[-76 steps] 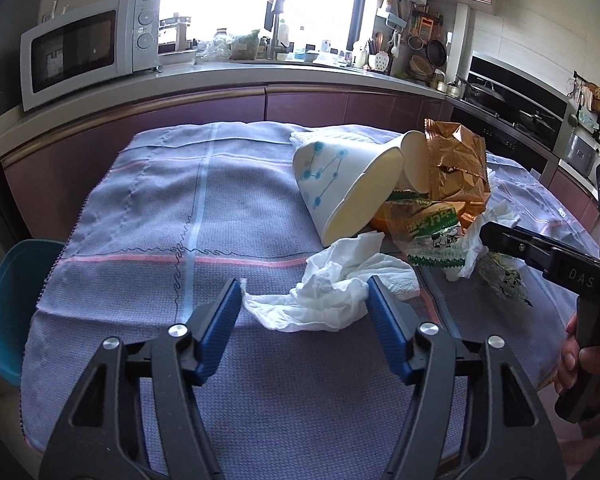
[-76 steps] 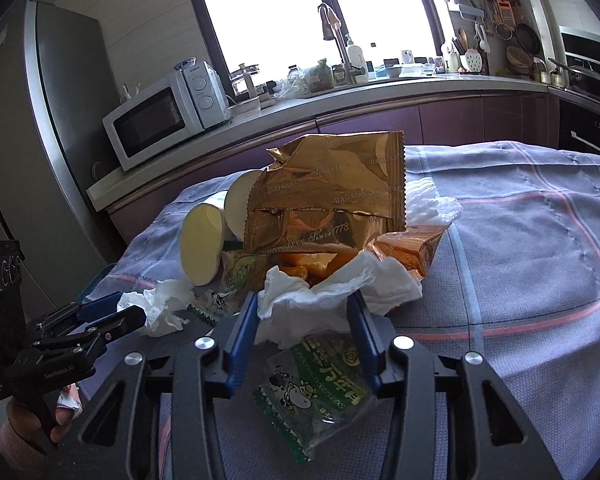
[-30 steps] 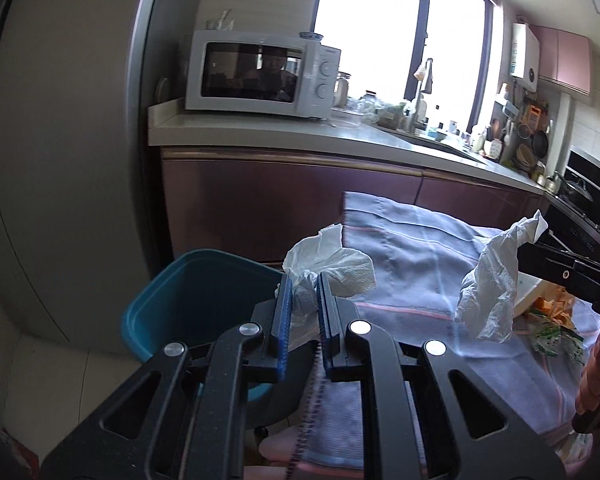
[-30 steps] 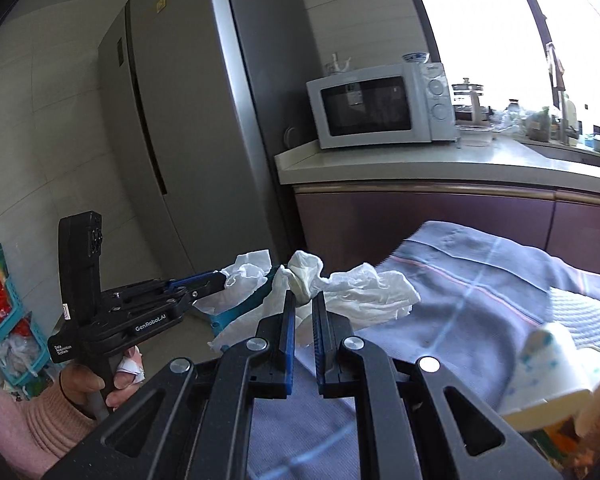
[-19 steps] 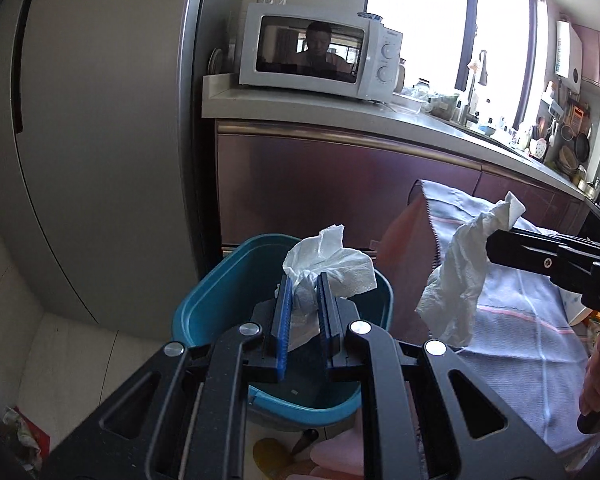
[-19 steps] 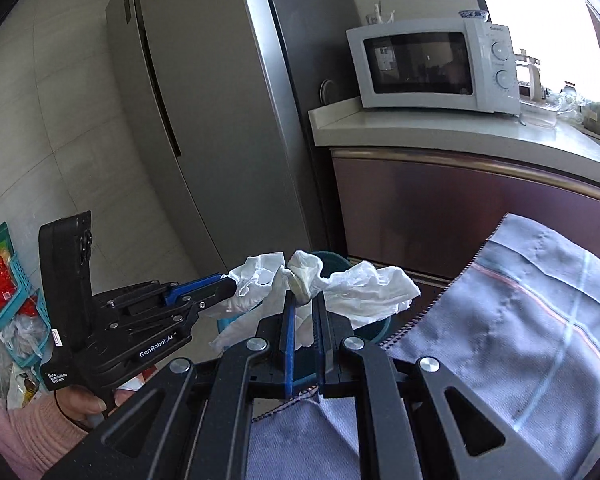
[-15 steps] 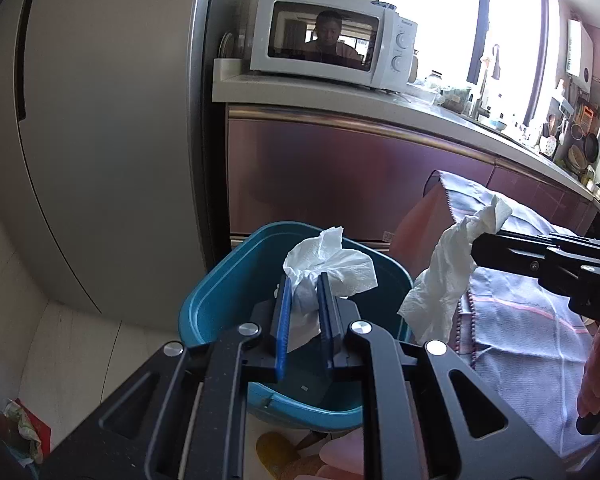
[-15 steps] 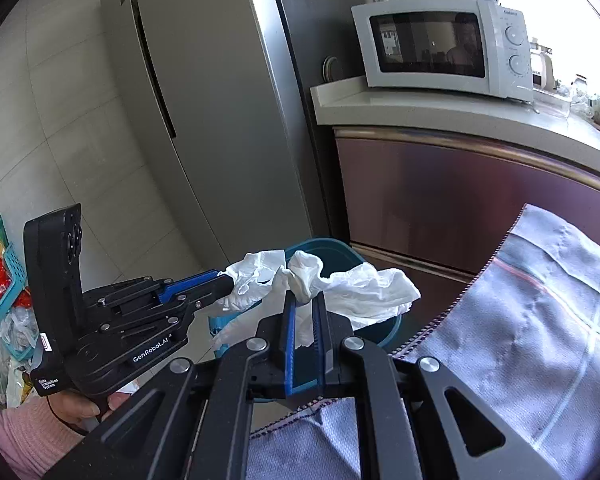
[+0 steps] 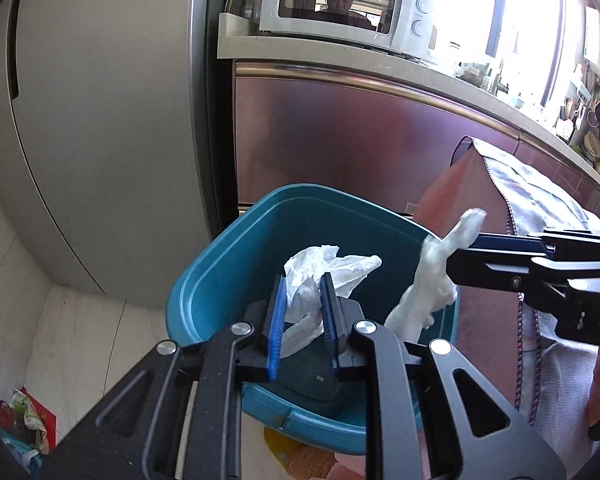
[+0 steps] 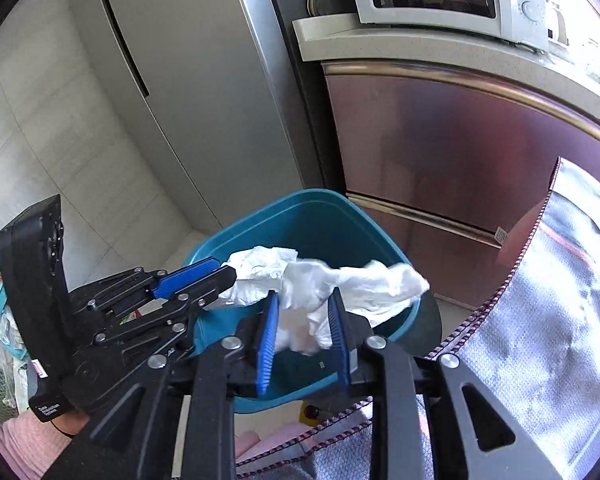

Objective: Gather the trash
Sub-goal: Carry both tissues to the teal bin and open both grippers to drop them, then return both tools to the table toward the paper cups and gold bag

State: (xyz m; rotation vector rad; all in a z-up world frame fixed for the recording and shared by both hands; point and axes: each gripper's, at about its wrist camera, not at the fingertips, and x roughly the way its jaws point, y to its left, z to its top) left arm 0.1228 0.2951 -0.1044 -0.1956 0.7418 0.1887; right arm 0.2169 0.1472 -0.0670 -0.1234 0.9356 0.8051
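A teal trash bin stands on the floor below both grippers; it also shows in the right wrist view. My left gripper is over the bin, its jaws parted with a crumpled white tissue loose between them. My right gripper is over the bin too, jaws parted, with a second white tissue between them. The right gripper and its tissue show at the right of the left wrist view. The left gripper shows at the left of the right wrist view.
A grey fridge stands behind the bin. A purple cabinet carries a white microwave. The cloth-covered table edge hangs at the right. Bagged items lie on the tiled floor at the left.
Both grippers have moved further over the bin and tilted down. Both pairs of jaws have opened from tightly shut, loosening the tissues.
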